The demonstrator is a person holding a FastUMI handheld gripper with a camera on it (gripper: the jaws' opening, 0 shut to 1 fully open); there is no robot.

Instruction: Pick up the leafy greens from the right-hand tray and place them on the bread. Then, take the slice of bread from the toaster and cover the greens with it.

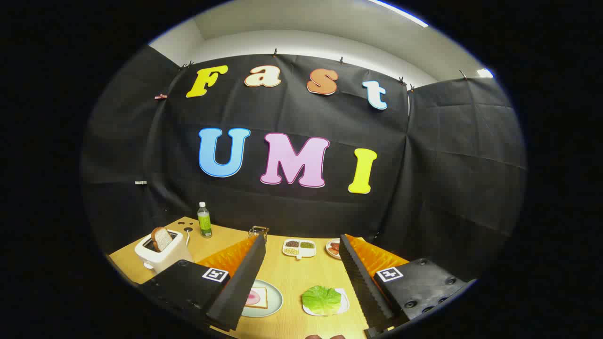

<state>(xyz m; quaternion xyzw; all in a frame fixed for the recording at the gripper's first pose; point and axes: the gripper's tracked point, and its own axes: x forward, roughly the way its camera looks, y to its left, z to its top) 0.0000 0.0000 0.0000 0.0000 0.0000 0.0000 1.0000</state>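
My gripper (301,282) is open, held above the wooden table (292,273) with nothing between its fingers. Between the fingers, below, a green lettuce leaf (321,299) lies on a small white tray (344,305). To its left a slice of bread (256,297) topped with a pink slice of meat rests on a pale round plate (275,301), partly hidden by the left finger (240,287). Beyond the left finger stands a white toaster (162,254) with a second slice of bread (161,238) sticking up out of its slot.
A green-labelled bottle (204,220) stands behind the toaster. A divided white dish (299,248) of grains and a small plate (332,248) of red food sit at the table's far side, with a small glass jar (258,231) nearby. Black cloth walls close off the back.
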